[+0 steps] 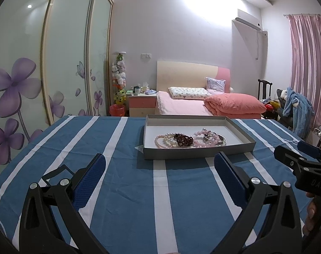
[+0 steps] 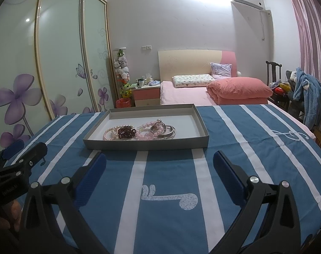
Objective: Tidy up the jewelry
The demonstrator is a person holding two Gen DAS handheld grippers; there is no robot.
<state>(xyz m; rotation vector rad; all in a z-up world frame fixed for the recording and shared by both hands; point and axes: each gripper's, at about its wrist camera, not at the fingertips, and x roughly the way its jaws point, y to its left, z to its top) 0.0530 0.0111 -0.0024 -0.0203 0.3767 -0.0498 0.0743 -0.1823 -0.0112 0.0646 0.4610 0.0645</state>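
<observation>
My left tongs [image 1: 158, 170] and right tongs [image 2: 159, 168], both spread and empty, hover near the shallow grey cardboard tray [image 1: 197, 154] where tangled bead bracelets [image 1: 175, 140] and silver metal bangles [image 1: 217, 139] await sorting.

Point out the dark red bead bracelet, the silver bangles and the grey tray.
dark red bead bracelet [image 1: 183, 139], left wrist view, bead cluster.
silver bangles [image 2: 168, 131], right wrist view, outer band.
grey tray [image 2: 145, 144], right wrist view, near wall.

Pink bed [image 1: 181, 105] beyond striped tablecloth [image 1: 128, 190]

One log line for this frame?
left gripper jaws open | right gripper jaws open | beaded bracelets, silver bangles heaped in grey cardboard tray
</observation>
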